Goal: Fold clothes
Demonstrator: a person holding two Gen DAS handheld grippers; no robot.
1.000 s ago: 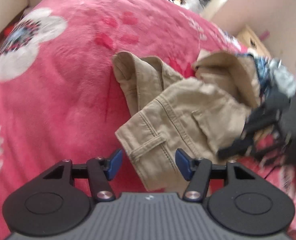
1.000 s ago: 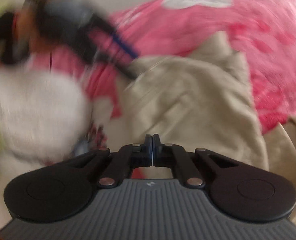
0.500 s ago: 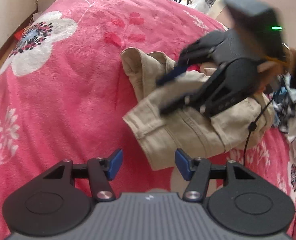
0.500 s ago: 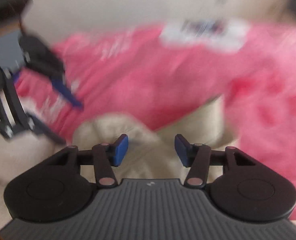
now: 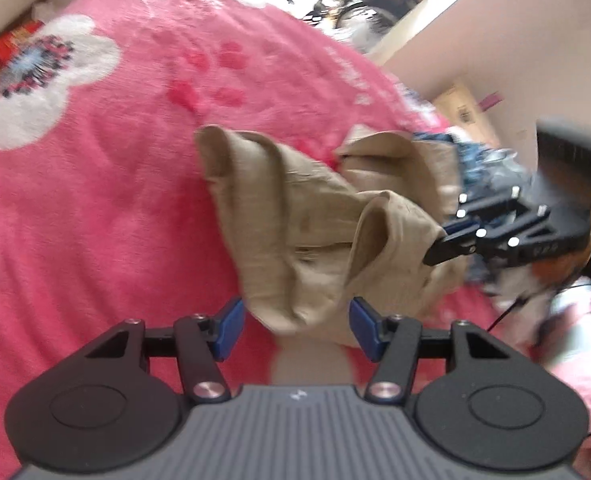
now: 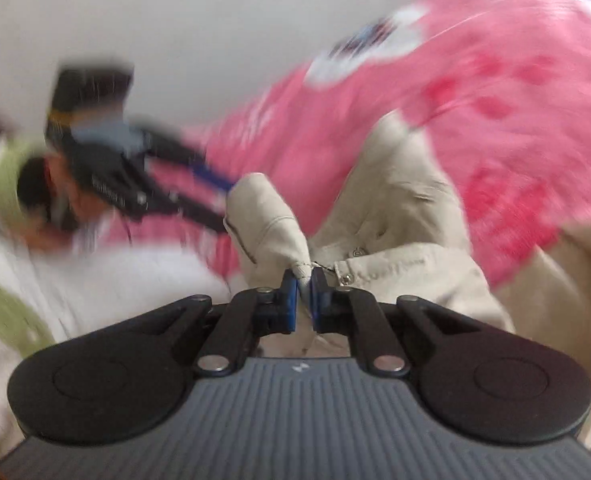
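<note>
Two grippers work khaki trousers (image 5: 303, 216) on a pink floral blanket (image 5: 107, 184): the right gripper (image 6: 303, 292) pinches the waistband edge, while the left gripper (image 5: 295, 322) stands parted, cloth bunched loosely between its blue pads.

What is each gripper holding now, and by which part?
The right gripper pinches the khaki trousers at a waistband edge. The left gripper is open, holding nothing.

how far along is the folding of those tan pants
Early. Nothing looks folded: the tan pants lie bunched on the pink blanket. In hand: the right gripper pinches a pants edge; the left gripper is open, fabric between its fingers. Flattening and folding remain.
</note>
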